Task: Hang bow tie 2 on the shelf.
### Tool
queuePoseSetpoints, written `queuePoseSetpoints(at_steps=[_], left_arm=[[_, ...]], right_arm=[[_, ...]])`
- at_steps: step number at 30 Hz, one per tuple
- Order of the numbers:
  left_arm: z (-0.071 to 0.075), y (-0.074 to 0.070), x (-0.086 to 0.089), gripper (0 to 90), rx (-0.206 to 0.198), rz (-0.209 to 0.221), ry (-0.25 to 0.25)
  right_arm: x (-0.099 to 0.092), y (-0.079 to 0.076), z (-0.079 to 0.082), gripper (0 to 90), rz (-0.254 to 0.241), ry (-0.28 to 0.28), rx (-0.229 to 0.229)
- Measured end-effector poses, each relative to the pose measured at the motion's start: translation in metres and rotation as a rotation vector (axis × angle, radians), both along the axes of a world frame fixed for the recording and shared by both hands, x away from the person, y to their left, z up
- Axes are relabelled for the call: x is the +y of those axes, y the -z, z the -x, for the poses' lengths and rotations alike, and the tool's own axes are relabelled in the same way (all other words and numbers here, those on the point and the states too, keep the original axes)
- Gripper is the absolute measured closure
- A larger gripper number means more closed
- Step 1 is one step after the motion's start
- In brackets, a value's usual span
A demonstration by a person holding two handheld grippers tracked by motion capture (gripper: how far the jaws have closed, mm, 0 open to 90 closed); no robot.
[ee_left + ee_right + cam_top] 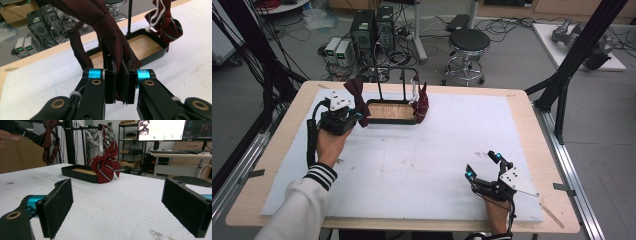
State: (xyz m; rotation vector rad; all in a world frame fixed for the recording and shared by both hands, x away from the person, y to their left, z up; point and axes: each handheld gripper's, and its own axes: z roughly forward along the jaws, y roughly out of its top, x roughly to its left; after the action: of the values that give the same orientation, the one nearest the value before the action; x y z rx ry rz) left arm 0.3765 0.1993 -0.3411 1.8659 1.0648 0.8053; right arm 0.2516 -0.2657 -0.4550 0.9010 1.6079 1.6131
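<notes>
Left claw [357, 117] is clamped on the dark red bow tie [358, 97], holding it up by the rack's [393, 95] left post at the far side of the worktop [422, 165]. Right claw [484, 167] sits wide and empty, near right. Next I'd guess: hook it over the bar beside the striped bow [422, 104].

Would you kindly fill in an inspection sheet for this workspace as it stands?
Surface: white mat on a wooden table, faintly smudged.
Job's things: plain dark red bow tie held up at the rack's left; striped red bow tie hanging at the right of the rack over its black tray.
Clutter: nothing seen.
Grippers: left gripper shut on the plain tie; right gripper open, resting on the mat.
Cables: one trailing from each gripper; more on the floor.
Surroundings: stool, computer towers, monitors.
</notes>
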Motion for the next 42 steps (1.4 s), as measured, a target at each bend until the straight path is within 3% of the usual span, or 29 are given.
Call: queuePoseSetpoints(at_steps=[9, 18, 32, 42], left_arm=[[-0.008, -0.017, 0.005, 83.2, -0.056, -0.019, -0.036], [-0.022, -0.026, 0.008, 83.1, -0.079, -0.042, -0.024], [-0.050, -0.033, 0.008, 83.1, -0.084, -0.060, 0.032], [-0.062, -0.024, 0.010, 83.1, -0.076, -0.050, 0.052]], right_arm=[[0.000, 0.000, 0.000, 9.4, -0.001, 0.000, -0.003], [0.000, 0.000, 0.000, 9.4, 0.002, 0.000, -0.005], [0.000, 0.000, 0.000, 9.4, 0.003, 0.002, -0.004], [0.000, 0.000, 0.000, 9.4, 0.005, 0.006, -0.004]])
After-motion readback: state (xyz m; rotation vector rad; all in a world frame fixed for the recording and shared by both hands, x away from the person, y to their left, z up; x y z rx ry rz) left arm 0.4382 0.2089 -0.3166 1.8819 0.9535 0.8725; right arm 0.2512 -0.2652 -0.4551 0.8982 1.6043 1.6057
